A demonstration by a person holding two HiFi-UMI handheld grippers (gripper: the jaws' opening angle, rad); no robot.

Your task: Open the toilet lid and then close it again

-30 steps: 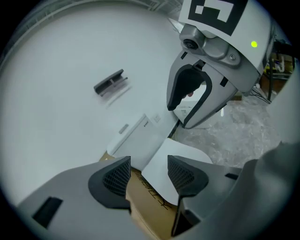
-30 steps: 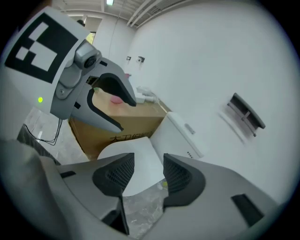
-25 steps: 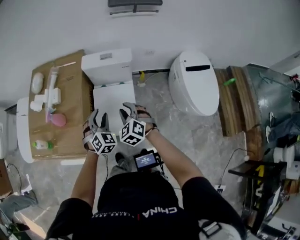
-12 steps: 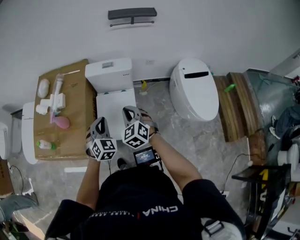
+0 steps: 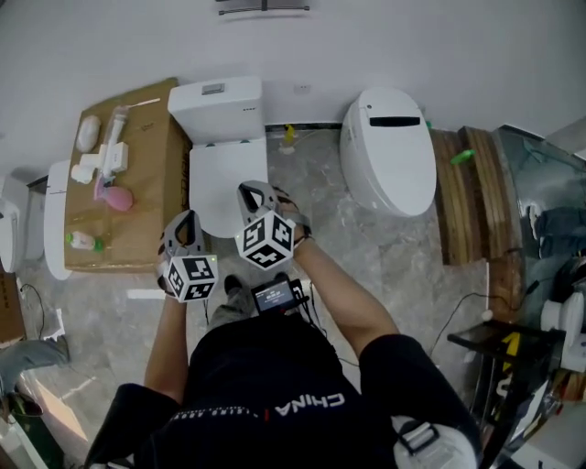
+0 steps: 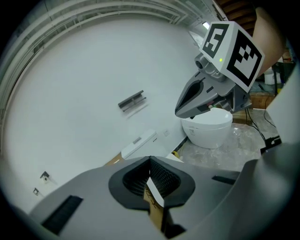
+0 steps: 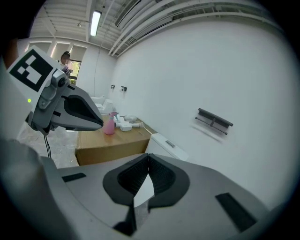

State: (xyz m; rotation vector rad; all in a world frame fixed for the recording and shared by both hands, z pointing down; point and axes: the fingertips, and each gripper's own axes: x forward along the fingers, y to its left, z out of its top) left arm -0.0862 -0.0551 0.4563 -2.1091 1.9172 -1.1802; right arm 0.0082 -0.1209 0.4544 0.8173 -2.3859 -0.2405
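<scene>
The white toilet stands against the wall with its tank [image 5: 217, 108] at the back and its lid [image 5: 216, 183] lying down flat. My left gripper [image 5: 182, 229] hovers in front of the lid's left corner, shut and with nothing in it. My right gripper [image 5: 254, 195] hangs over the lid's front right edge, likewise shut and holding nothing. In the left gripper view the jaws [image 6: 150, 163] meet, with the tank [image 6: 139, 143] beyond and the right gripper [image 6: 183, 111] above right. The right gripper view shows its jaws [image 7: 148, 160] closed before the tank [image 7: 167, 145].
A cardboard box [image 5: 137, 156] left of the toilet carries a pink bottle [image 5: 117, 197] and small white items. A second, rounded toilet [image 5: 389, 151] stands to the right, with wooden planks [image 5: 472, 197] beyond it. A dark rail [image 5: 264, 5] is fixed on the wall. Cables lie on the marble floor.
Both grippers have drawn back from the lid toward the person, the left one sliding further left. The lid stays down.
</scene>
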